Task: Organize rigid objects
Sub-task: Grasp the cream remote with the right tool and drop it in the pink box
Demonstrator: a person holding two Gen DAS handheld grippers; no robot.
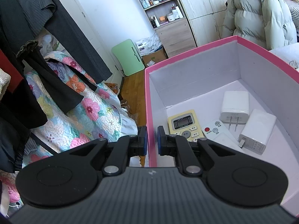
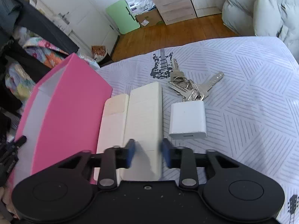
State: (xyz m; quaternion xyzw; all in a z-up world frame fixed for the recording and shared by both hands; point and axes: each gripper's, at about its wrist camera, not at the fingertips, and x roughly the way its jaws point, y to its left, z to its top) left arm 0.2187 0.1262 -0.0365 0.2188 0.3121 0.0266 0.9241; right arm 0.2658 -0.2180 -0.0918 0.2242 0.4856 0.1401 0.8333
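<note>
In the left wrist view my left gripper [image 1: 152, 140] straddles the left wall of the pink box [image 1: 148, 112], one finger outside and one inside, jaws close on the wall. Inside lie a yellow remote [image 1: 184, 124], a white remote [image 1: 214, 130] and two white chargers [image 1: 235, 105] [image 1: 257, 130]. In the right wrist view my right gripper [image 2: 148, 153] is open around a cream remote [image 2: 143, 119], with a second cream remote [image 2: 114, 115] beside it against the pink box [image 2: 71, 112]. A white charger [image 2: 187, 120] and a bunch of keys [image 2: 188, 85] lie right of them.
The objects rest on a bed with a pale striped cover [image 2: 243, 93]. Clothes hang over a floral quilt [image 1: 74, 112] on the left. A green folding board [image 2: 121, 16], a cardboard box and a wooden cabinet [image 2: 173, 1] stand on the wooden floor beyond.
</note>
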